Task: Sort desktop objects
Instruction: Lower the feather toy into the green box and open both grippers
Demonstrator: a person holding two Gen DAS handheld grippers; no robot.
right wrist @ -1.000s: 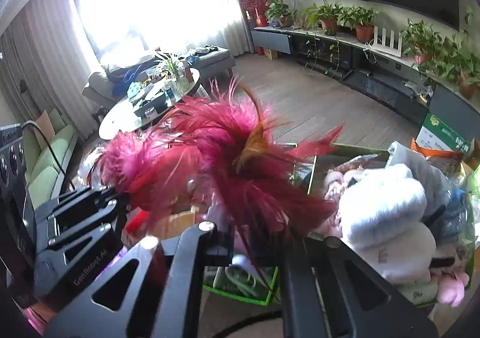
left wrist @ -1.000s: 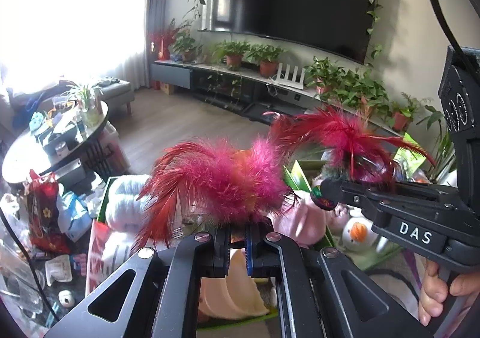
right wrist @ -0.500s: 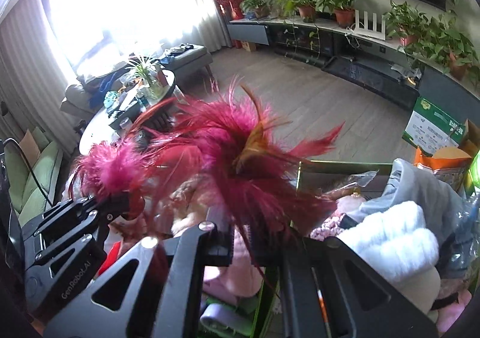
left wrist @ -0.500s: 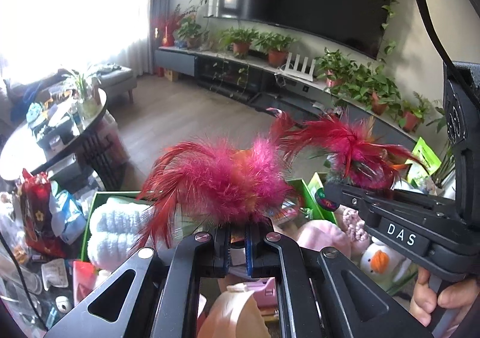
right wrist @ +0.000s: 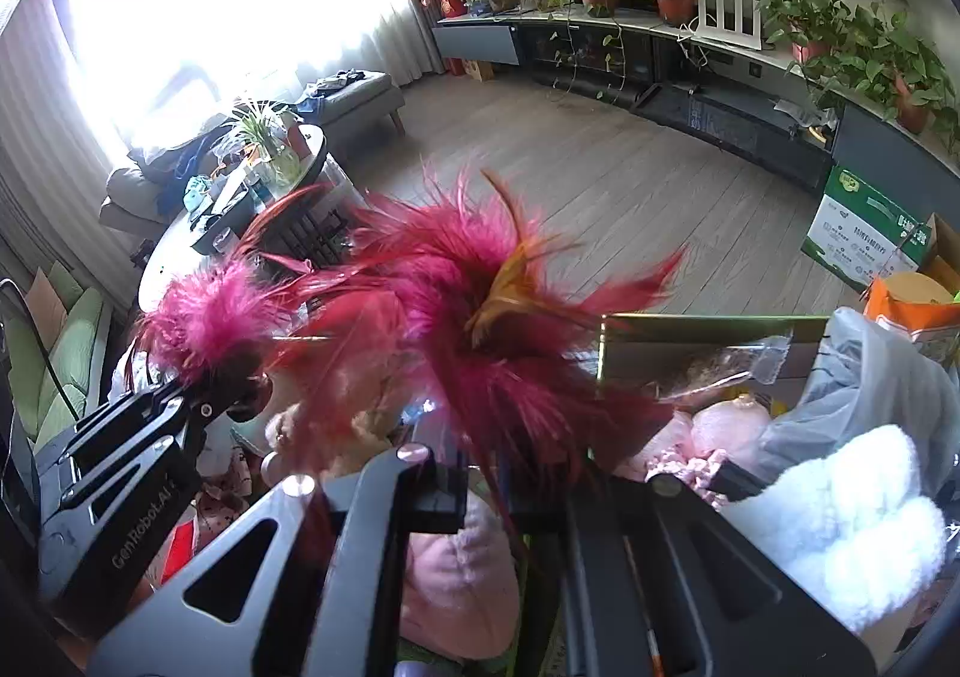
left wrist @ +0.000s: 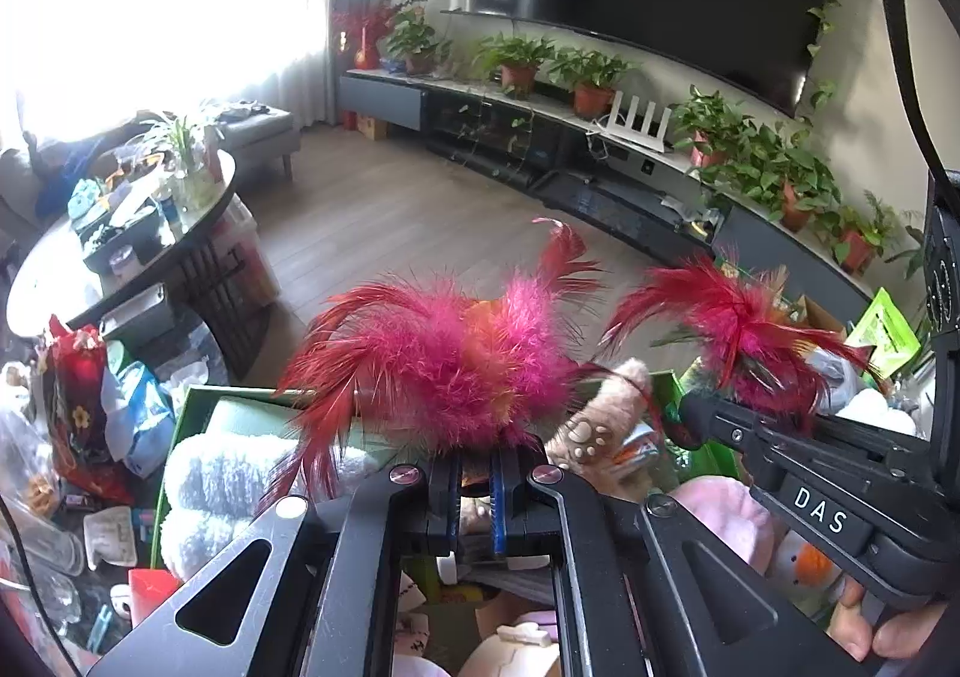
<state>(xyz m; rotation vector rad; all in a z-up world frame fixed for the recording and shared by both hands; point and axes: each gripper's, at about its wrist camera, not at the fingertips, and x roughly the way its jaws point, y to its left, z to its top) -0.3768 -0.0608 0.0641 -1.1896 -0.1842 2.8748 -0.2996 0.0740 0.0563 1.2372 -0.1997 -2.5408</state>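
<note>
Magenta and red feathers fill the middle of both views. One fluffy pink-and-red feather tuft [left wrist: 444, 365] is pinched at its base between the closed jaws of the left gripper [left wrist: 477, 497], low centre in the left wrist view. A second, darker crimson feather tuft with an orange streak [right wrist: 480, 317] is clamped the same way by the right gripper [right wrist: 480, 497], low centre in the right wrist view. Each gripper is also seen from the other camera, at the frame's edge.

Both tufts are held above an open green-walled box [left wrist: 198, 407] crammed with soft toys, among them a white fluffy plush [left wrist: 198, 491] at lower left and a tan plush paw with pale toe pads [left wrist: 591, 425] just right of centre. As a judgement, sorting is partway done: the box is already crowded, both feather pieces are not yet set down, and clutter is left on the surface at lower left.

In the left view, the pink tuft's long axis is laid roughly across the frame, with plumes fanned toward the left and upward. In the right view, the crimson tuft is spread upward and outward from the jaws; whether the two tufts are joined cannot be told.
</note>
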